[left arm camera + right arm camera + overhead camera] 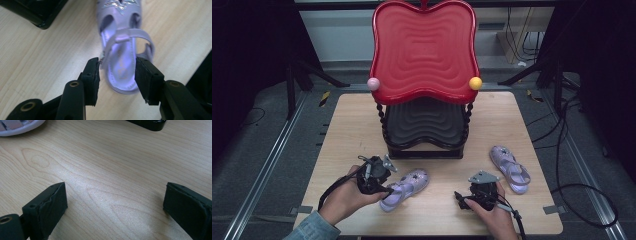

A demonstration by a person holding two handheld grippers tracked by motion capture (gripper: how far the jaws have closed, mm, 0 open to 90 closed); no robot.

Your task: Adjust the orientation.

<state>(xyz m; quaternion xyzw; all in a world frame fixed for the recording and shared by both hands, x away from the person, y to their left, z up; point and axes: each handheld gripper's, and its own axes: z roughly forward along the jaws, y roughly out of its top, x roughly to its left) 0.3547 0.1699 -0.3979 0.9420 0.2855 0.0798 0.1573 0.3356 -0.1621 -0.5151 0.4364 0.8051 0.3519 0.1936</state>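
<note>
1. I'm working over a pale wooden surface ringed by dark floor and cables, with a two-tier stand at the far middle: red tray above, black tray below.
2. My left gripper has its jaws apart, straddling the heel end of a lilac sandal; I can't tell if the pads touch it.
3. That sandal's long axis runs straight away from the left gripper, toe farthest, so closing would pinch it across its width.
4. My right gripper is spread wide over bare wood, holding nothing.
5. Count: two sandals, the second sandal lying just beyond my right gripper; two small balls, a pink ball and a yellow ball, at the red tray's corners.
</note>
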